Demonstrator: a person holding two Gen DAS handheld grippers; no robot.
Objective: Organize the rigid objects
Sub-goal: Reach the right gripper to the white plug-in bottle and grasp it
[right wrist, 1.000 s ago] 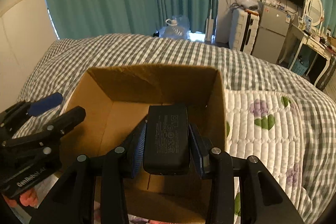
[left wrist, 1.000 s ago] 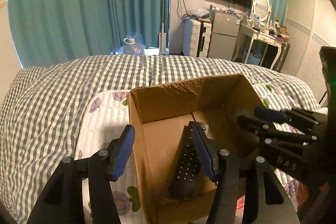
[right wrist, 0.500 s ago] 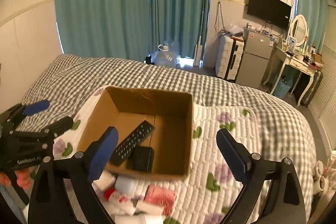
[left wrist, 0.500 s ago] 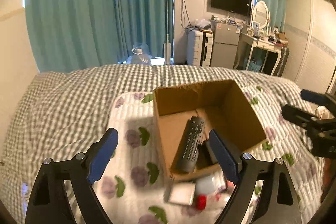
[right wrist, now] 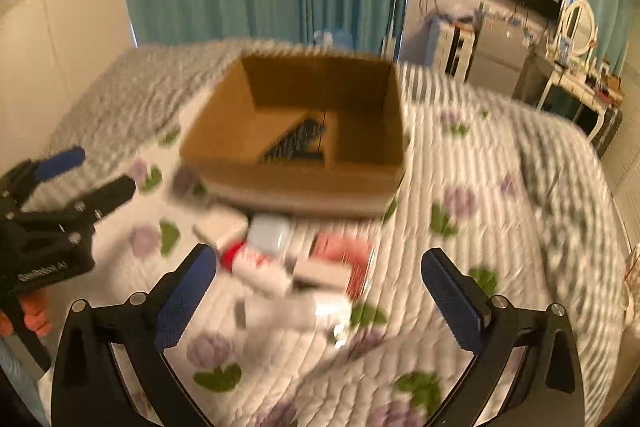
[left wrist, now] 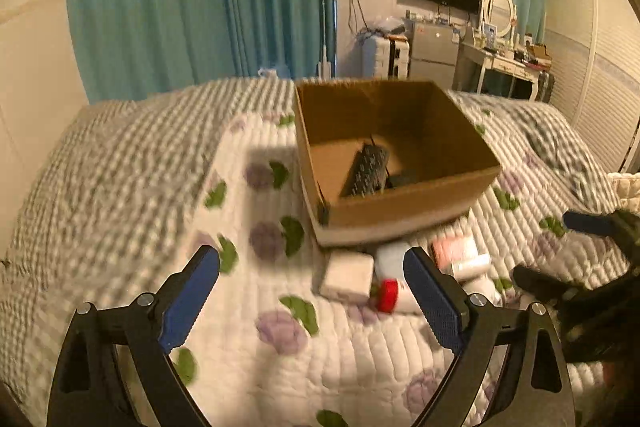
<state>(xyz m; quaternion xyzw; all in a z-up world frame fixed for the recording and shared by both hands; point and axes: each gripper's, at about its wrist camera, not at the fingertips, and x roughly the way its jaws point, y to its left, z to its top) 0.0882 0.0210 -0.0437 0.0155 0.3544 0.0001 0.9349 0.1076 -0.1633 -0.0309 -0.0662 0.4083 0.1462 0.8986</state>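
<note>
Loose items: we see a small pile on the quilt [right wrist: 460, 307] just in front of the cardboard box [right wrist: 296, 183]: a white box [left wrist: 347, 275], a white bottle with a red cap [left wrist: 387, 294], a pink packet [right wrist: 340, 253].
Already boxed: a black remote [left wrist: 367, 169] lies inside.
Direction from fingers: the pile sits ahead, between both pairs.
Long axis: blur hides it; we cannot tell.
Left gripper [left wrist: 312, 301]: fingers spread wide, holding nothing.
Right gripper [right wrist: 320, 297]: fingers spread wide, holding nothing.
Nearer hand: we judge the right, the pile centred in its span.
</note>
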